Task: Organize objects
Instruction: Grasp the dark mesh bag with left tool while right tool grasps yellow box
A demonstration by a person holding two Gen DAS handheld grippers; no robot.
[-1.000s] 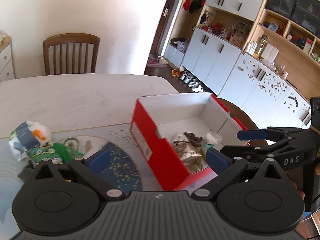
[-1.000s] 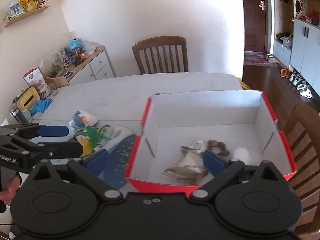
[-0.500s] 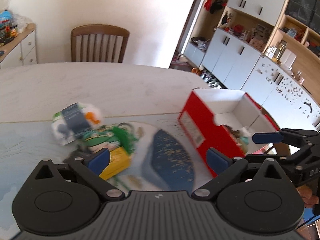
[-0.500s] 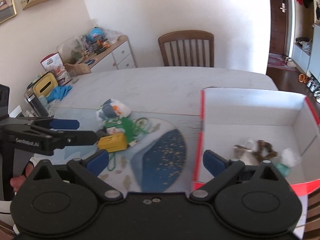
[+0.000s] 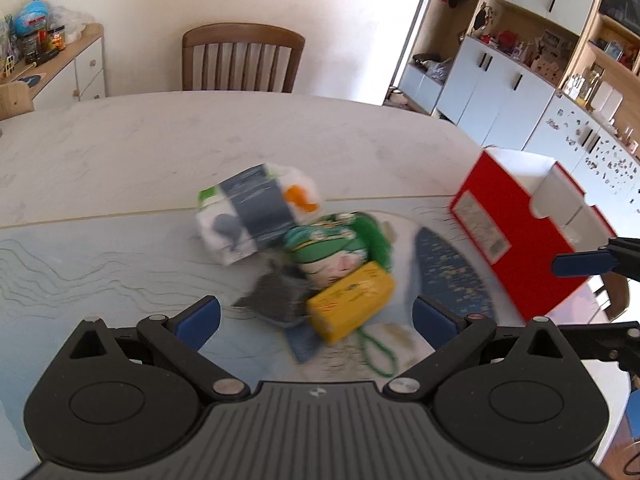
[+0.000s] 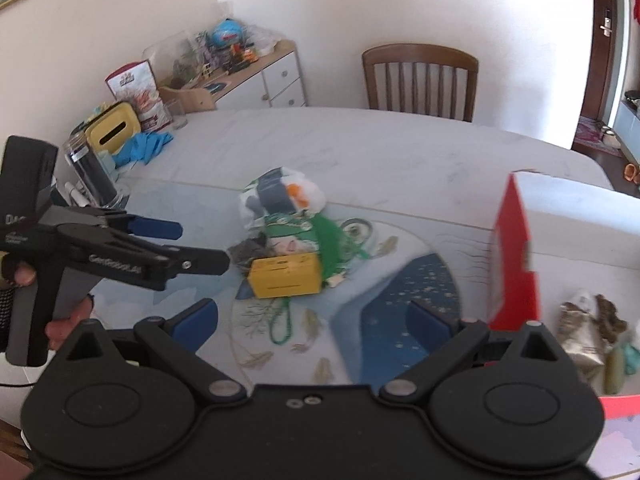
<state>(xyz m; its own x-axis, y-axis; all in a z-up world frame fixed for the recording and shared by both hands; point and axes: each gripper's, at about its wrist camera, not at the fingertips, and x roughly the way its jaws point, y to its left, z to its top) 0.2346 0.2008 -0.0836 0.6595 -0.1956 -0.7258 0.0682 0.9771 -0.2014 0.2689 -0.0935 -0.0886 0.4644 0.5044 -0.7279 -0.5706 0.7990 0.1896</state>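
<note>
A pile lies on the patterned table mat: a white and grey tissue pack (image 5: 256,212), a green packet (image 5: 332,244), a yellow box (image 5: 350,300), a grey cloth (image 5: 276,296) and a green bead string (image 5: 376,356). My left gripper (image 5: 316,320) stands open just short of the yellow box, holding nothing. The red box (image 5: 516,248) stands to the right. My right gripper (image 6: 312,320) is open too, over the mat between the yellow box (image 6: 286,276) and the red box (image 6: 516,256). A crumpled wrapper (image 6: 584,332) lies inside. The left gripper (image 6: 192,244) shows beside the pile.
A wooden chair (image 5: 240,60) stands at the table's far side. At the table's left edge are a dark jar (image 6: 90,168), a yellow tissue holder (image 6: 114,132) and a blue cloth (image 6: 146,146). A cluttered sideboard (image 6: 248,68) is behind. White cabinets (image 5: 500,96) line the right wall.
Both views have swung left, from the red box's inside to the pile on the mat. The left gripper has come close to the yellow box. Both grippers stay open.
</note>
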